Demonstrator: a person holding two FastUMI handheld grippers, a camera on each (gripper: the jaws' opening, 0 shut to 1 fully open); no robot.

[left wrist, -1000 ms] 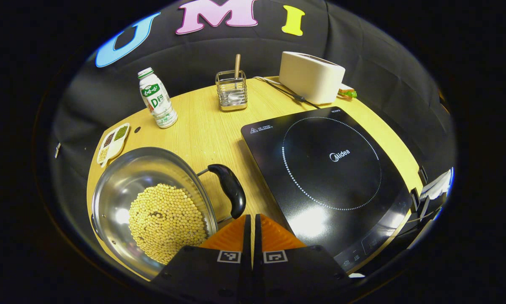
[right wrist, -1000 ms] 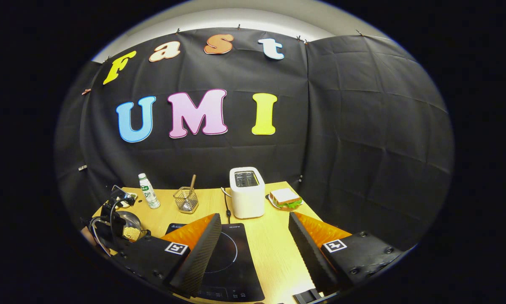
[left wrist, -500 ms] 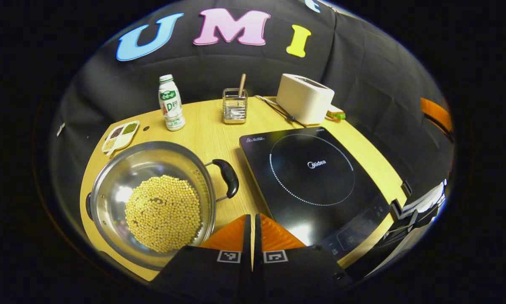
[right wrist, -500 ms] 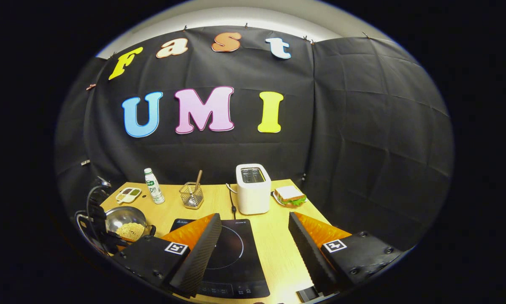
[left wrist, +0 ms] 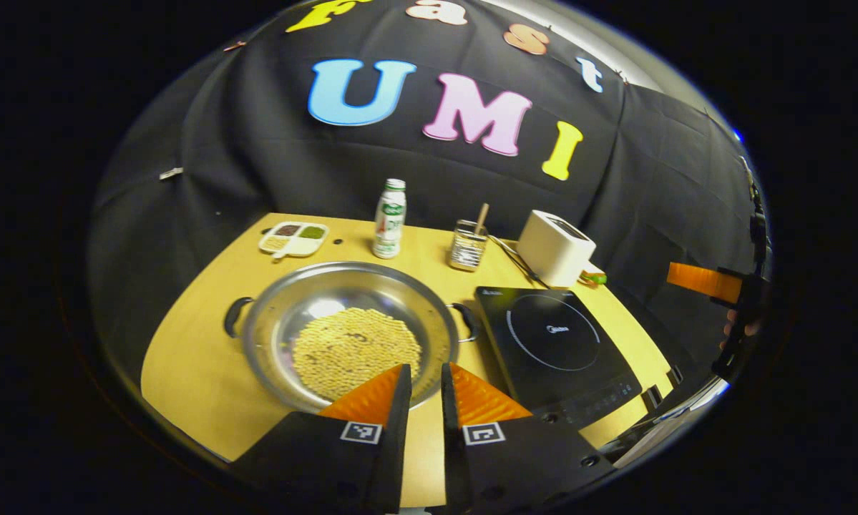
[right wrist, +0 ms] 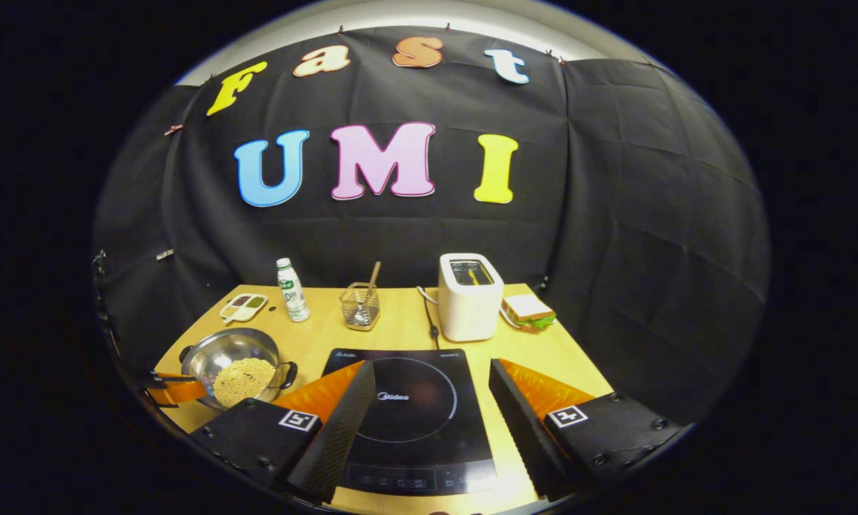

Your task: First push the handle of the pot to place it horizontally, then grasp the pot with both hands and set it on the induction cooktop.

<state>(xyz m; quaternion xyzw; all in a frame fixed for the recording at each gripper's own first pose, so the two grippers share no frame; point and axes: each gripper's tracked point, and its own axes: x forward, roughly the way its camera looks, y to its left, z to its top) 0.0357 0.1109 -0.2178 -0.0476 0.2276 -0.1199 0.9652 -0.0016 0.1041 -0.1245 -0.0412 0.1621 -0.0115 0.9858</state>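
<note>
Two handles stuck out level from the steel pot (left wrist: 350,336) of pale beans, which sat on the wooden table (left wrist: 200,365) just beside the glossy black cooktop (left wrist: 554,343). The left gripper (left wrist: 421,386) hung near its rim, fingers nearly together; the right gripper (right wrist: 429,415) hovered over the cooktop, fingers wide apart, ready, I judged, for a handle.

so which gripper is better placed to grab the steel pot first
Left. The left gripper hangs just over the near rim of the steel pot of beans; the right gripper hovers open above the black induction cooktop.
</note>
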